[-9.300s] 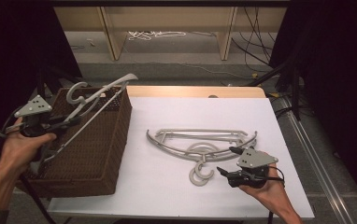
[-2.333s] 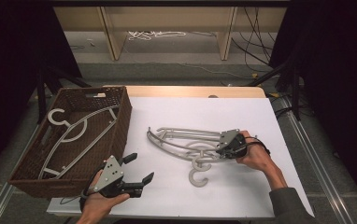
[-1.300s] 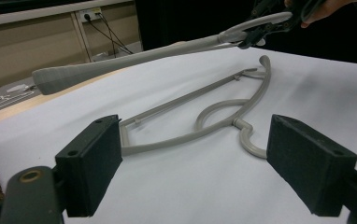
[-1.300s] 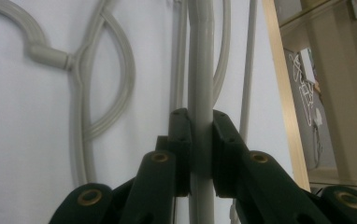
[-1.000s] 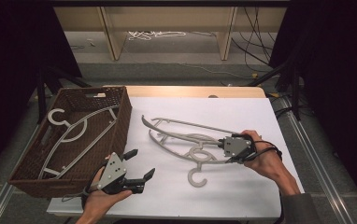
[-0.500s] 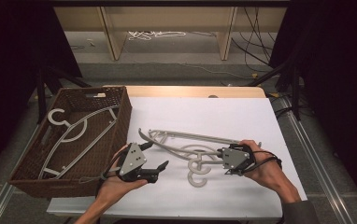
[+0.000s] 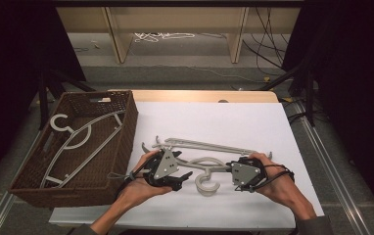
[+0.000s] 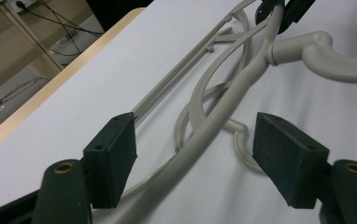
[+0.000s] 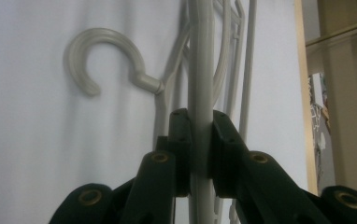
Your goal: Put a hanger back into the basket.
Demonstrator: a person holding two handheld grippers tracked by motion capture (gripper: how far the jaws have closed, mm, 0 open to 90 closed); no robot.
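The table (image 7: 253,117), covered with a white sheet, carried everything. At its left edge stood a brown wicker basket (image 7: 126,122), and inside it one grey hanger (image 7: 80,142) lay flat with its hook toward the far left corner.

On the white sheet, just right of the basket, lay the tangled grey hangers (image 7: 202,147), their long bars stretched across the middle of the table. One hook (image 7: 205,182) curled toward the near edge, between the two hands. In the right tool view the same hook (image 9: 104,53) lay on the sheet at the left of the arm that was gripped.

The left hand (image 7: 141,183) came in from the near edge and held the left tool (image 7: 182,178) close to the left end of the hangers. In the left tool view its jaws had just been closing, but they were not yet clenched: a curved hanger arm (image 8: 214,126) passed between the two black pads, with a gap on each side, so nothing was grasped.

The right hand (image 7: 278,183) held the right tool (image 7: 231,171) at the right part of the hangers. In its own view the right tool (image 9: 197,130) was clenched on a straight hanger arm (image 9: 203,60), both pads pressing against it
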